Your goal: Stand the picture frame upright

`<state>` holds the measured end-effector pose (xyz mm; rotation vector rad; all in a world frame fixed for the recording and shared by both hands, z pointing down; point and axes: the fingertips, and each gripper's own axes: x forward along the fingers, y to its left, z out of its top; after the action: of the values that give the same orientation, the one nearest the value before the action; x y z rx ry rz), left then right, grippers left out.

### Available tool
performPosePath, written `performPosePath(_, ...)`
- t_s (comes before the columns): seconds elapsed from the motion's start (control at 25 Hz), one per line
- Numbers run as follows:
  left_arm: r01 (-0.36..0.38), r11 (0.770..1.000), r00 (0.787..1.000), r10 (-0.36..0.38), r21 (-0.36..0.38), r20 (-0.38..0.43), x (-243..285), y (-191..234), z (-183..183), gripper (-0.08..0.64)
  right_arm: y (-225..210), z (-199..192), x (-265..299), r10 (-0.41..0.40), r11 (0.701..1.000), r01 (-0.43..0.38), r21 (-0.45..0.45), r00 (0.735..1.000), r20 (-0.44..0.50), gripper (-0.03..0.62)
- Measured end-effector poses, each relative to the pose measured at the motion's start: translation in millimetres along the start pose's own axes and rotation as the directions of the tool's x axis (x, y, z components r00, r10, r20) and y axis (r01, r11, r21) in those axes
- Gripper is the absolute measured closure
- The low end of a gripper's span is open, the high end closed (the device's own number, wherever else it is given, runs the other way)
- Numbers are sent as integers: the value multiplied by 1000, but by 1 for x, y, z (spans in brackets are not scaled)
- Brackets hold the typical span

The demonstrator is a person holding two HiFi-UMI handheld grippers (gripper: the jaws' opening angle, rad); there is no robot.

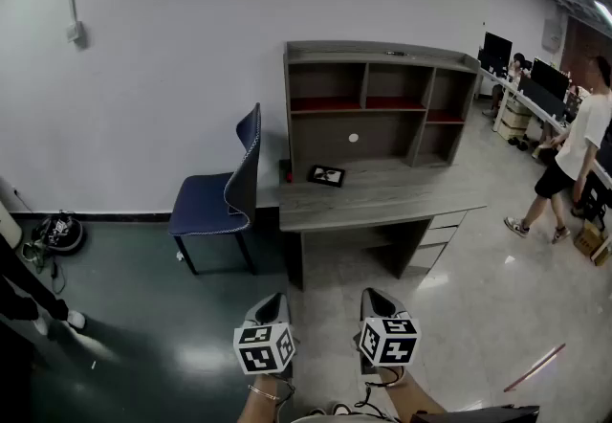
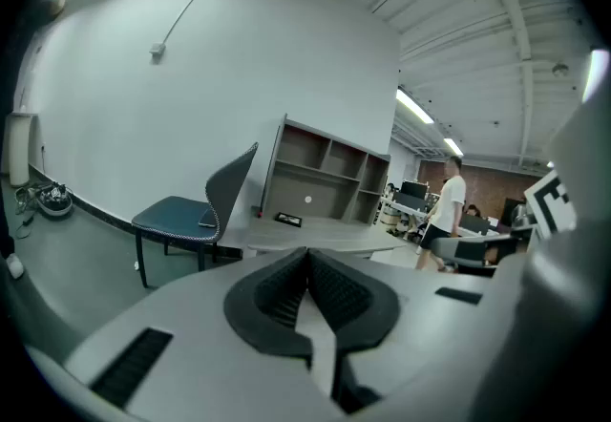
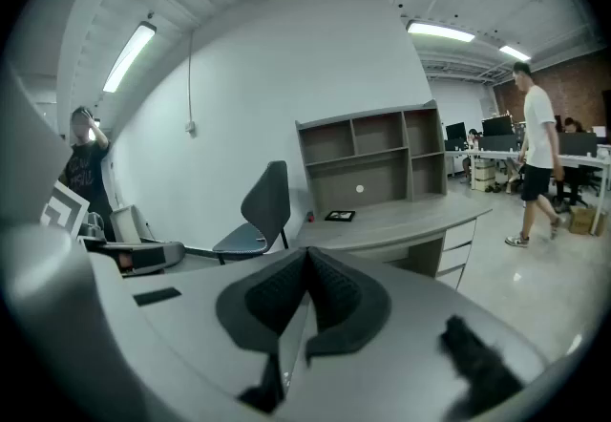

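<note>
A small black picture frame (image 1: 326, 176) lies flat on the grey desk (image 1: 382, 201), near its left end below the shelf unit. It also shows in the left gripper view as the frame (image 2: 287, 219) and in the right gripper view as the frame (image 3: 339, 216). Both grippers are held low, well short of the desk. My left gripper (image 1: 272, 304) and my right gripper (image 1: 376, 298) are shut with nothing between the pads; the same shows at the left gripper (image 2: 306, 256) and the right gripper (image 3: 307, 256).
A grey shelf unit (image 1: 378, 100) stands on the desk's back. A blue chair (image 1: 225, 191) is left of the desk. A person (image 1: 572, 158) walks at the right, by other desks with monitors. Cables and gear (image 1: 57, 232) lie by the left wall.
</note>
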<state>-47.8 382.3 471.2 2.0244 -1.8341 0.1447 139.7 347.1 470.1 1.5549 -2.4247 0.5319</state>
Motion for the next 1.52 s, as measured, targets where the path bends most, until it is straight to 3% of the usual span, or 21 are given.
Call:
performPosePath(0.44,1,1000,1000,-1,6,-5,0,8,-4,546,4,-5,4,2,999,-2,39,1000,14,561)
performPosePath(0.84,14,1000,999,-13,10,-42,23,10,-16,545,-19,-17,21,-41,995,42,93,999,-15,560)
performPosePath(1.12,11,1000,998,-10,22,-57,65,17,-8,545,-35,-10,61,-41,995,44,92,999,-31,560)
performPosePath(1.52,-13,1000,998,14,17,-68,149,35,27,545,-62,30,142,-20,995,24,100,999,-38,560)
